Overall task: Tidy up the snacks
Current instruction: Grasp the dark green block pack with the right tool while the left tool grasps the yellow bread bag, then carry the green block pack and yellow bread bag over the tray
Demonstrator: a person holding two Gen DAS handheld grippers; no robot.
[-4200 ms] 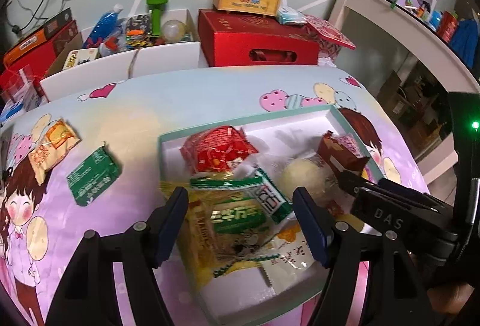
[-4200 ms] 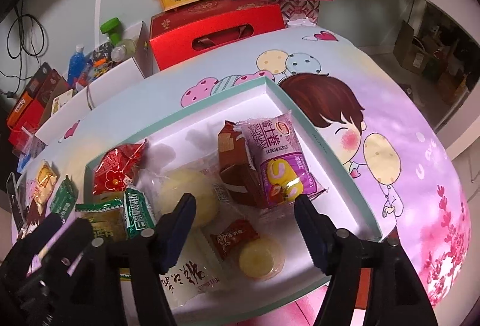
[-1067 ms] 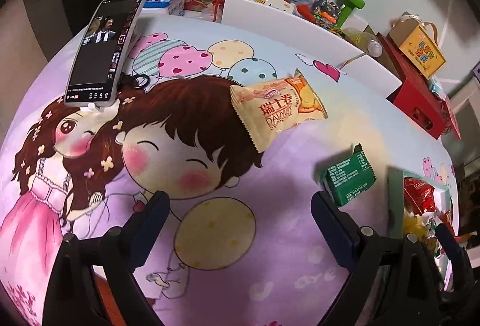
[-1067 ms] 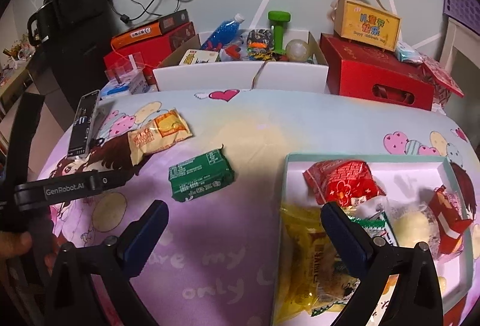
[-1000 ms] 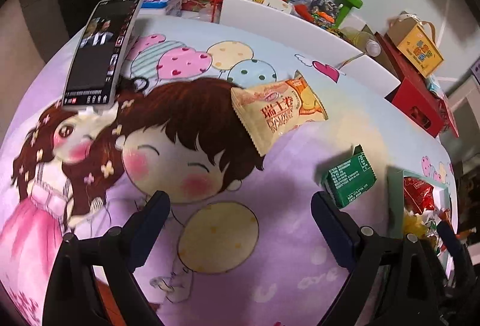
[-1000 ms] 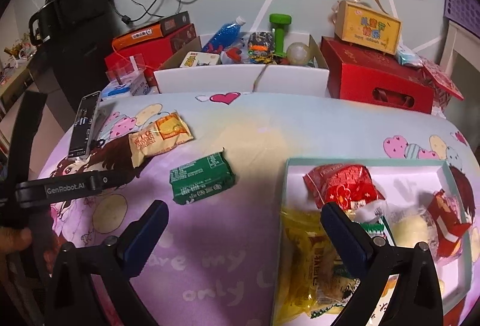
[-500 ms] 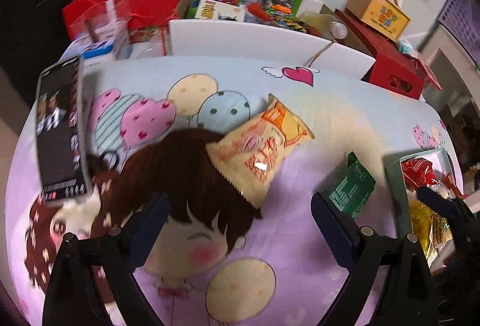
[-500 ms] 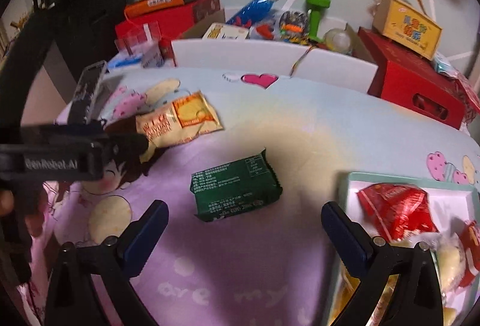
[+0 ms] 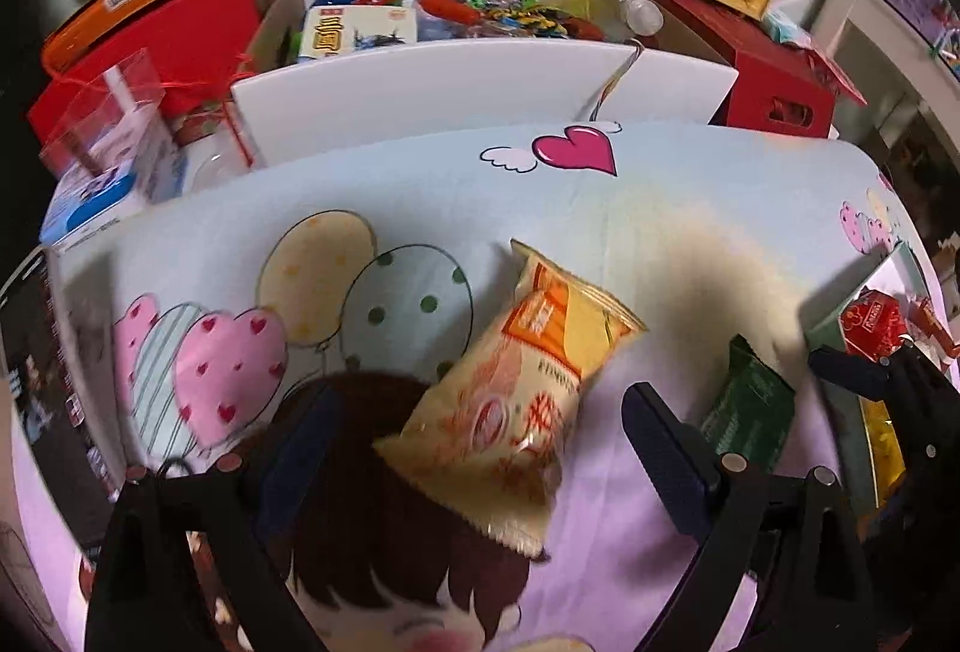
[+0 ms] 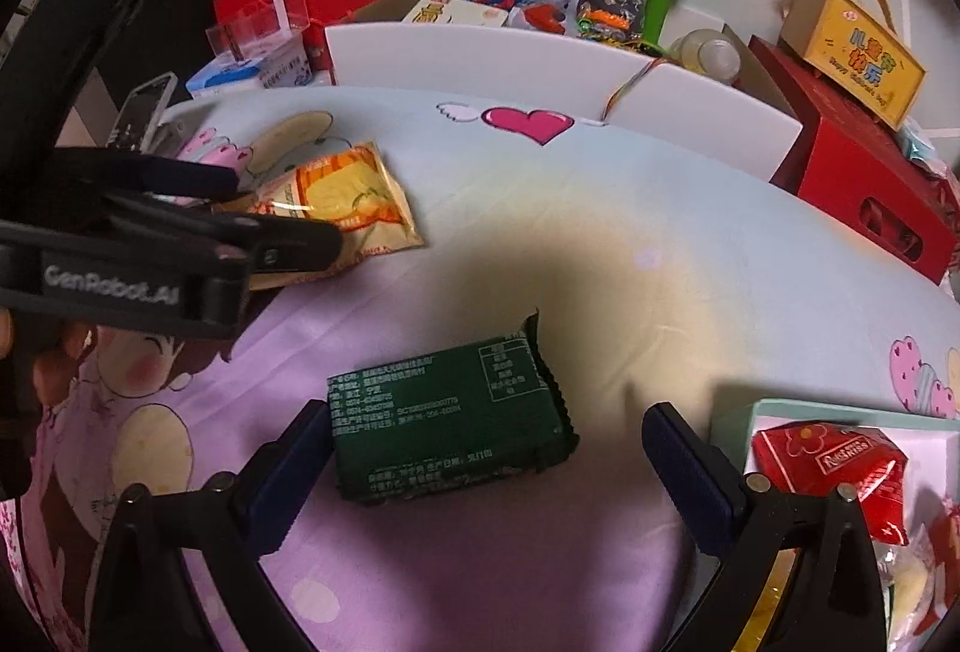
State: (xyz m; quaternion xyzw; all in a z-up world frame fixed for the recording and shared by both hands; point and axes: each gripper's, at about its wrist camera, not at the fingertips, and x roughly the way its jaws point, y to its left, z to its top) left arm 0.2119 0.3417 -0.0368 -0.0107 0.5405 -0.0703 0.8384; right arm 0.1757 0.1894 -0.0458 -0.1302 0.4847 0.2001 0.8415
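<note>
A yellow-orange snack packet (image 9: 516,400) lies flat on the cartoon tablecloth, and my left gripper (image 9: 480,448) stands open with the packet's near end between its fingers. A dark green packet (image 10: 444,424) lies label up between the spread fingers of my open right gripper (image 10: 489,463). In the right wrist view the left gripper (image 10: 279,214) reaches over the yellow-orange packet (image 10: 354,196). The teal-rimmed white tray (image 10: 840,409) at the right holds a red packet (image 10: 834,460) and other snacks. The left wrist view shows the green packet (image 9: 750,412) and the tray (image 9: 840,310) at the right.
A phone (image 10: 141,111) lies at the table's left edge. Behind the table stands a white box of toys (image 9: 480,81), and red boxes (image 10: 864,196) with a small yellow carton (image 10: 858,45) on top. A person's hand (image 10: 54,358) holds the left gripper.
Both grippers have come down and forward: the left now frames the yellow-orange packet, the right now frames the green packet. Both stayed open and the packets have not moved.
</note>
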